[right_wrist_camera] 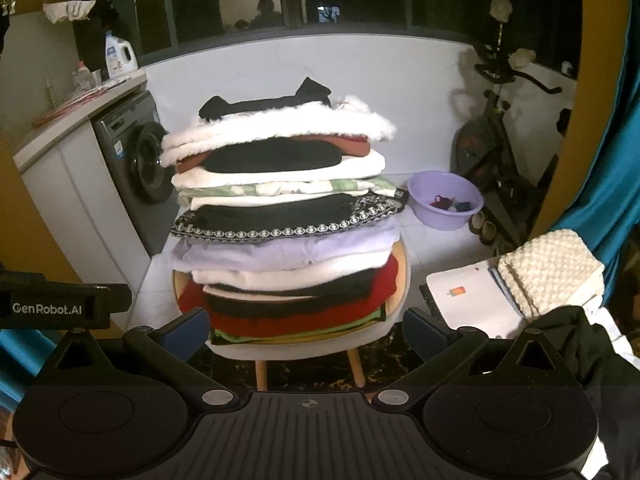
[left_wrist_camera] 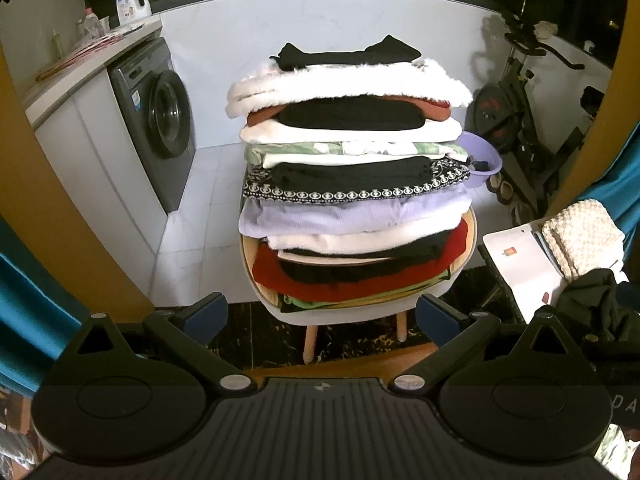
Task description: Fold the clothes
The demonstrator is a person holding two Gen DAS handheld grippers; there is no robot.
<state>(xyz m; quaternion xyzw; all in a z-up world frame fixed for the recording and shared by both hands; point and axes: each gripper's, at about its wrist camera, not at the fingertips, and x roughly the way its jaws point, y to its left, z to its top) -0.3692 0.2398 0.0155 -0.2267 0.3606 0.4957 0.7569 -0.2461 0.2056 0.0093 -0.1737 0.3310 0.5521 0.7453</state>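
Both grippers are hovering level in front of the laundry, pointing straight at it. The left gripper (left_wrist_camera: 322, 316) is holding its jaws spread wide with nothing between its blue pads (left_wrist_camera: 204, 314), and the right gripper (right_wrist_camera: 308, 330) is doing the same, its pads (right_wrist_camera: 188, 330) apart and gripping nothing. The left tool's body is showing at the left edge of the right wrist view.

One tall stack of folded clothes (left_wrist_camera: 352, 184) is sitting on a single pale stool (left_wrist_camera: 352, 310) with wooden legs, just beyond the fingertips — black, white, red, lilac and green layers, a fluffy white garment (left_wrist_camera: 344, 84) near the top and one black piece (left_wrist_camera: 348, 54) lying on the very top. The exact number of garments cannot be told.

To the left one grey washing machine (left_wrist_camera: 156, 120) is standing under a counter, with one detergent bottle (left_wrist_camera: 130, 0) on top. To the right one exercise bike (left_wrist_camera: 524, 112) is leaning near the wall, one lilac basin (right_wrist_camera: 446, 200) is resting on the floor beside the stack, and — nearer — one cream knitted piece (left_wrist_camera: 582, 236) is lying folded on a white surface, with a loose black garment (left_wrist_camera: 592, 304) just beside it.
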